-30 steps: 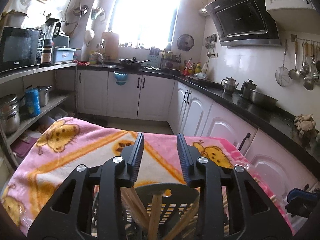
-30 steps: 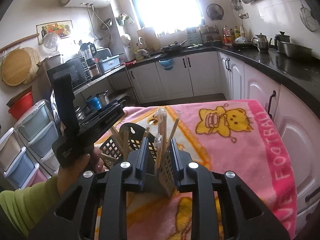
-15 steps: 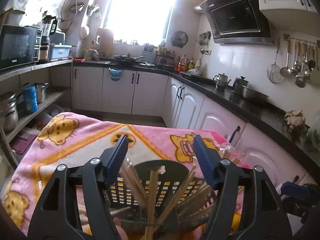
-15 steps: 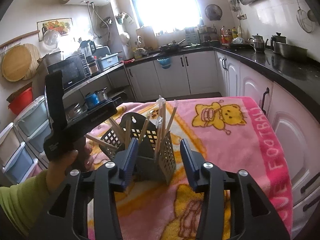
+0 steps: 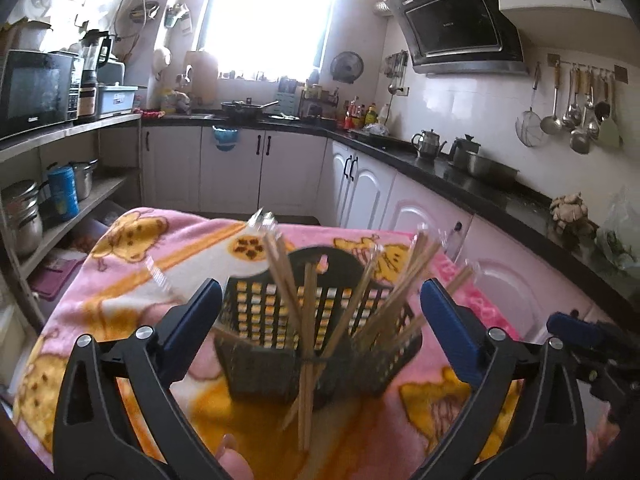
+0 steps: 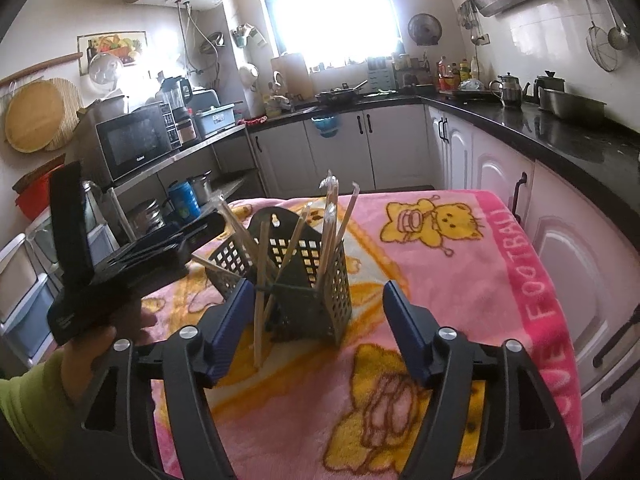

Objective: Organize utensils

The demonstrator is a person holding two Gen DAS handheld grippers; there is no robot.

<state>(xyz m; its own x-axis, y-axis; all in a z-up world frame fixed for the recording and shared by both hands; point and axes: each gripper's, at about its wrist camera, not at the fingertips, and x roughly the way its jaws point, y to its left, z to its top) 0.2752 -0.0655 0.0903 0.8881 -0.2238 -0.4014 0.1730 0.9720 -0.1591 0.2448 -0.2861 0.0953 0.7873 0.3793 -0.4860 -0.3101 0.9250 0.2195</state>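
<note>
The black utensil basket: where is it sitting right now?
The black utensil basket stands upright on the pink blanket, centre of both wrist views, just beyond the opening, empty right tool, with wooden chopsticks sticking out of it.

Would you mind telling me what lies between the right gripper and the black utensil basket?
In the right wrist view, only bare pink blanket separates the opening right gripper from the basket; nothing sits between its fingers.

I note the utensil basket (image 6: 308, 276) standing on the blanket (image 6: 460, 280), chopsticks (image 6: 262, 280) in it, cabinets (image 6: 384, 144) behind.
</note>
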